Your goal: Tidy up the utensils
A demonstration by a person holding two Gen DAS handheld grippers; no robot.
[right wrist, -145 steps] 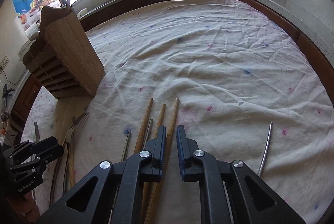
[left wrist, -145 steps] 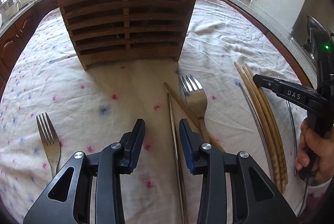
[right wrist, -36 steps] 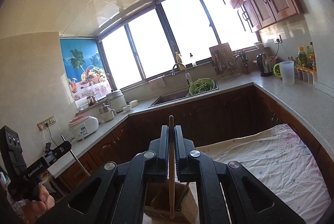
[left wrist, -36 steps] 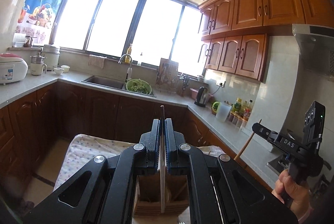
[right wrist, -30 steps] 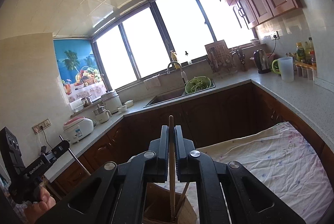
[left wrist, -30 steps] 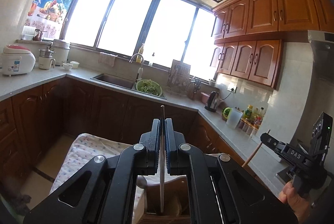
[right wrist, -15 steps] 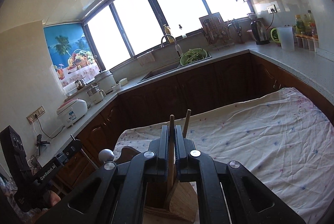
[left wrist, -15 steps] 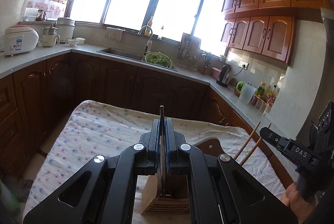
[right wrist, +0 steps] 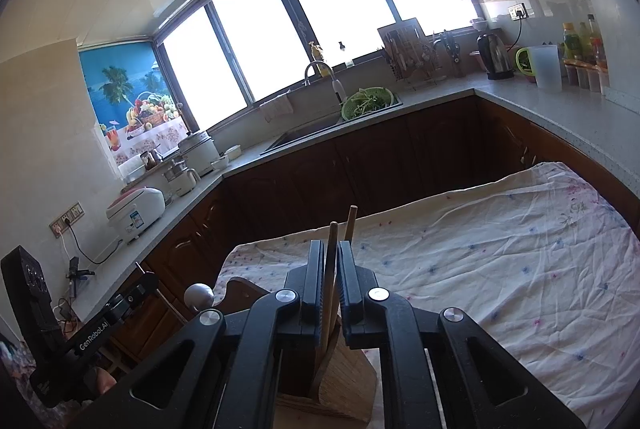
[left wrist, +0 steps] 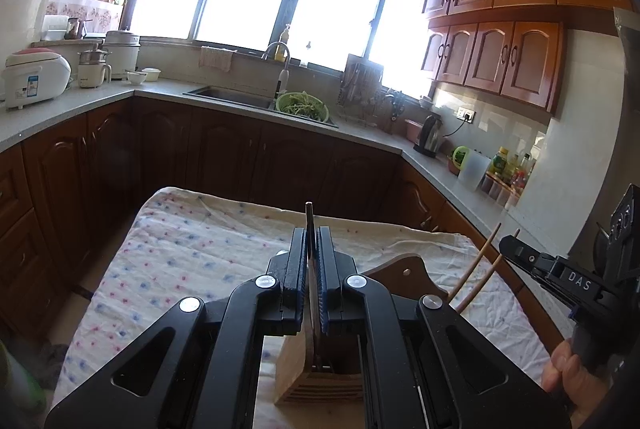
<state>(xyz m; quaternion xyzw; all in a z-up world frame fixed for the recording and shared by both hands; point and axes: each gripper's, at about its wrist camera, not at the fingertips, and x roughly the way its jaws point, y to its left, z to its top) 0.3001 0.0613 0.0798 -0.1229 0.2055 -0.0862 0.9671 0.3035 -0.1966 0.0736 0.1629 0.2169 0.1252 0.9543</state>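
My left gripper (left wrist: 311,241) is shut on a thin metal chopstick (left wrist: 309,215) that stands upright, its lower end inside the wooden utensil holder (left wrist: 294,369) on the table. In the right wrist view my right gripper (right wrist: 331,248) has its jaws opening around a wooden chopstick (right wrist: 332,235); a narrow gap shows beside the right pad. The stick's lower end is down in the holder (right wrist: 352,385). A second wooden chopstick (right wrist: 351,219) leans in the holder just behind. Each gripper also shows in the other's view: the right gripper (left wrist: 510,243) and the left gripper (right wrist: 148,278).
The table carries a white dotted cloth (left wrist: 188,237) that stretches away to the right (right wrist: 500,269). A round grey knob (right wrist: 199,295) sticks up beside the holder. Dark cabinets and a counter with sink (left wrist: 228,97), kettle (right wrist: 494,61) and rice cooker (left wrist: 32,79) ring the table.
Both grippers have come down over the holder, sinking their chopsticks into it. In the last half second they barely moved, and the right jaws have parted a little.
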